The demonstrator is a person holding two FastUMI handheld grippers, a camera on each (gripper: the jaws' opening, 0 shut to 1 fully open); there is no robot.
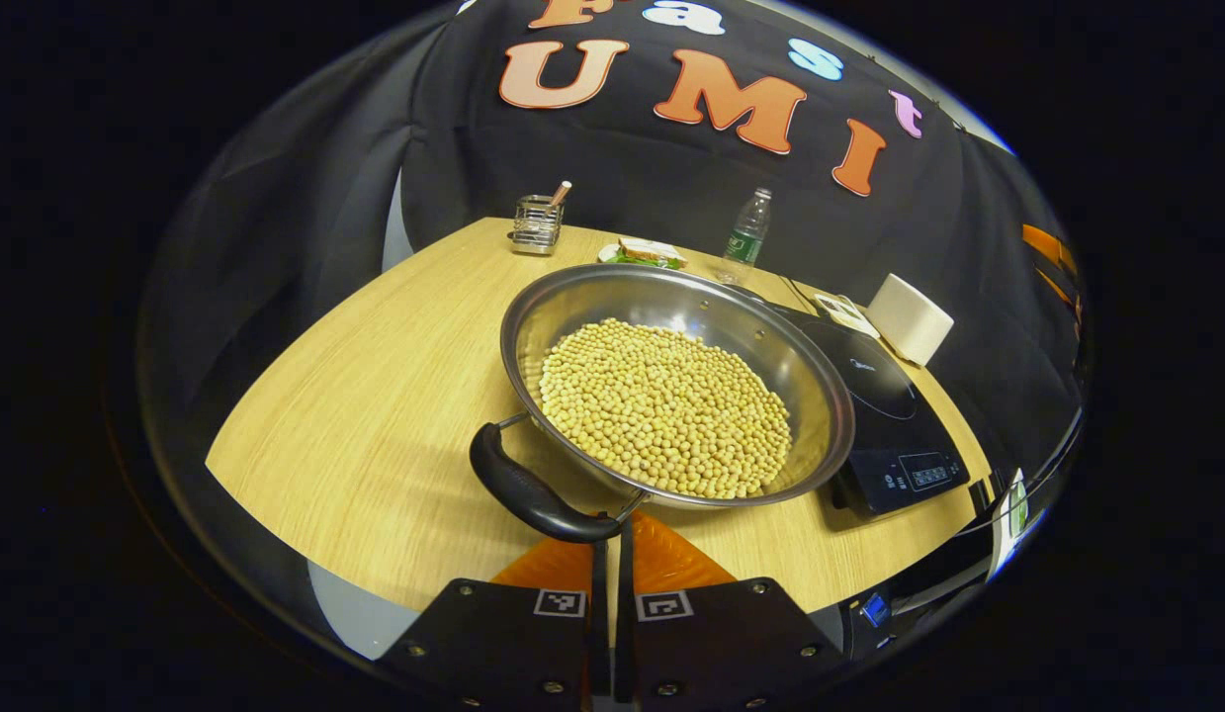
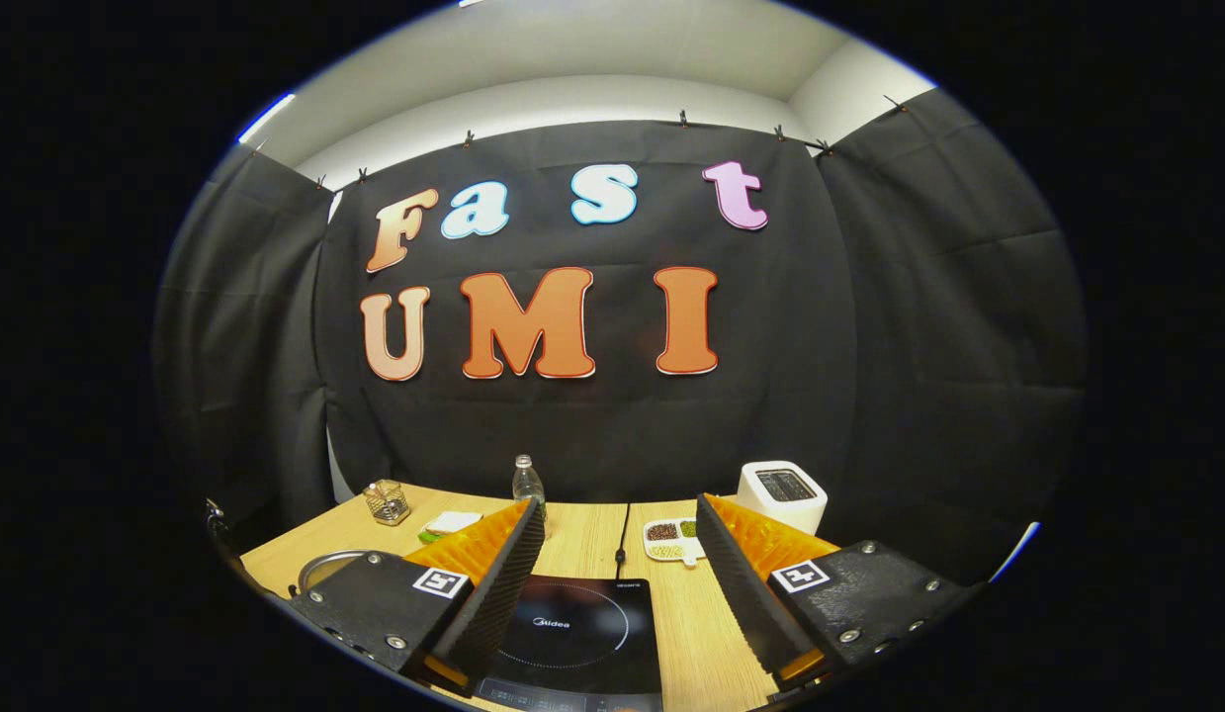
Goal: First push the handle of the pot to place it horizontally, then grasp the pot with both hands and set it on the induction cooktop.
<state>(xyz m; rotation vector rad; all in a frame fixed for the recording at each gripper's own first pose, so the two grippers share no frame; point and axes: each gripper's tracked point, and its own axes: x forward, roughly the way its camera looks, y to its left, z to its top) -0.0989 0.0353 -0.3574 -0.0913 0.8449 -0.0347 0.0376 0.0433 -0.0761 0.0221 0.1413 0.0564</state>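
our left gripper [image 1: 612,554] is closed by the pot's handle [image 1: 529,491]; our right gripper [image 2: 620,583] gapes wide over the induction cooktop [image 2: 572,633].

Pot [image 1: 676,381]: wide, shallow, polished steel, filled with yellow beans, standing on the bench with its rim overlapping the cooktop edge. Black handle [image 1: 528,491] at the near rim. Induction cooktop [image 2: 572,633]: flat, black, unoccupied glass surface.

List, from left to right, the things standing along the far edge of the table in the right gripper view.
Wire holder → sandwich → water bottle → divided dish of beans → white toaster.
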